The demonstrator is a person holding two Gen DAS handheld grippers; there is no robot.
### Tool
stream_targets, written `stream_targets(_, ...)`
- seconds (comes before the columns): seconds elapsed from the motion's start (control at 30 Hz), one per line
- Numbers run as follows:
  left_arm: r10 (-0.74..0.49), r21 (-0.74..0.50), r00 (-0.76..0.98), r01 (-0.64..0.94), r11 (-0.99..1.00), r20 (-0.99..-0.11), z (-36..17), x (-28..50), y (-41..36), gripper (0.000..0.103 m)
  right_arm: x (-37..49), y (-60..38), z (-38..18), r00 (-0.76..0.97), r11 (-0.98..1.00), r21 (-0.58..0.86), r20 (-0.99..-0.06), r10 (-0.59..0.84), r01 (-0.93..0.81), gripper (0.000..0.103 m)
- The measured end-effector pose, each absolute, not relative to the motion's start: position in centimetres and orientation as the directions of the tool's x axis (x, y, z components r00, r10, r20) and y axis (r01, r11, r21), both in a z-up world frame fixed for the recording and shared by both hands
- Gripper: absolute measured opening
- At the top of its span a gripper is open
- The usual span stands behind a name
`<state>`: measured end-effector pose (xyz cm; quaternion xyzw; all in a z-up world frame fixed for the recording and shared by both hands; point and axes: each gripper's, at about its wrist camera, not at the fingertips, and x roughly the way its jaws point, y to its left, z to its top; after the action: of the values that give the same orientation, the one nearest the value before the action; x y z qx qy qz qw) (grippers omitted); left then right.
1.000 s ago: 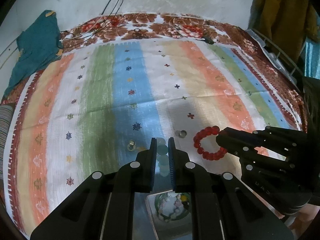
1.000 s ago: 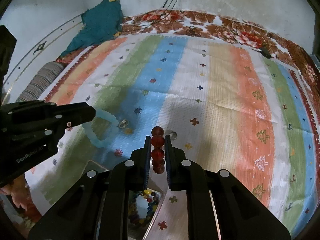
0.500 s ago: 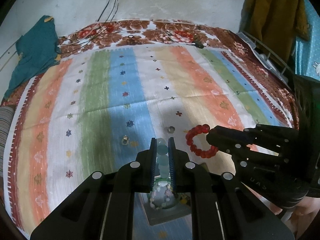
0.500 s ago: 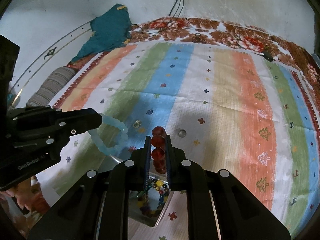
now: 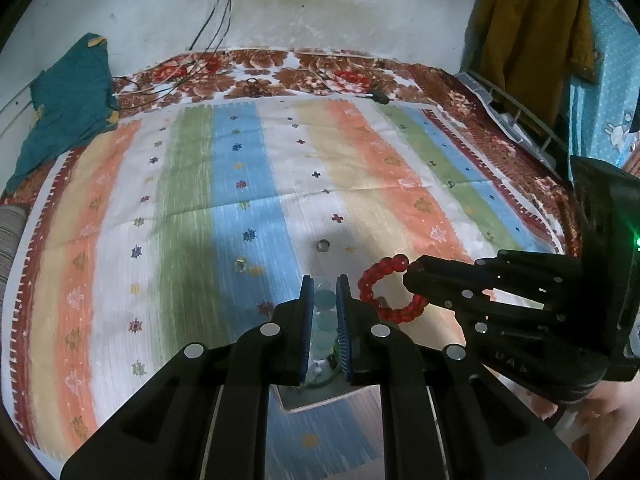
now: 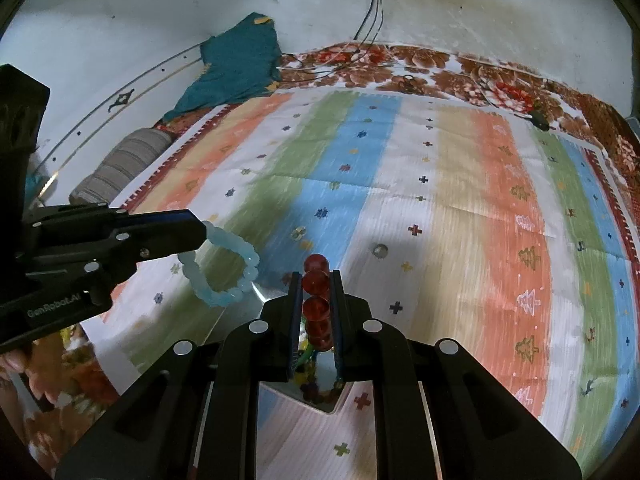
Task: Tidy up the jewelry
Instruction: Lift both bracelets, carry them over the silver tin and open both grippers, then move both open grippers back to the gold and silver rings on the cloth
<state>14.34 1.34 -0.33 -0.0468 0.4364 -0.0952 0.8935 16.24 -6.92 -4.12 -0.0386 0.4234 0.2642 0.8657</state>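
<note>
Both claws loaded. Left claw (image 5: 325, 292) clamped on a pale blue bead bracelet (image 6: 224, 266), beads pinched between its blue pads (image 5: 307, 304); from the right wrist view the loop hangs off the claw tip, lifted clear of the striped bedsheet (image 5: 200, 184). Right claw (image 6: 316, 292) clamped on a red bead bracelet (image 5: 384, 292), beads stacked in line between its fingers; in the left wrist view the red ring dangles from the claw tip, just right of the left claw. Two claws near each other, not touching. Below both claws, a shiny tray-like surface (image 5: 320, 398) on the sheet with mixed colourful beads in it or mirrored on it, mostly hidden by the fingers, cannot tell which. Two small rings lie on the sheet ahead: one (image 5: 240, 265) on the blue stripe, one (image 5: 322, 245) on the white stripe, well apart from each other. Teal cloth (image 5: 68, 100) at far left of the bed, cables (image 5: 224, 12) running down the wall.
</note>
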Motion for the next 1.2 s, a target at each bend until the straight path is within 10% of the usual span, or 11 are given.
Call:
stream_targets(0.37,-0.225,-0.176,0.583,0.140,0.974,-0.781,-0.7,12.7,1.0,0.011,15.3,-7.1,-5.0,0.469,0.857,0.164,-0.779,0.416,-0.488,0.014)
stream_targets(0.5,-0.202,-0.168,0.589,0.113,0.979,-0.783,-0.7,12.5,1.3,0.030,15.7,-8.1,-4.8,0.487,0.876,0.169,-0.775,0.402,-0.453,0.039)
stream_targets(1.2,-0.085,-0.131,0.574,-0.039,0.991,-0.814,-2.6,15.4,4.0,0.054,18.9,-8.5,-6.6,0.474,0.913,0.124,-0.823,0.313,-0.388,0.052)
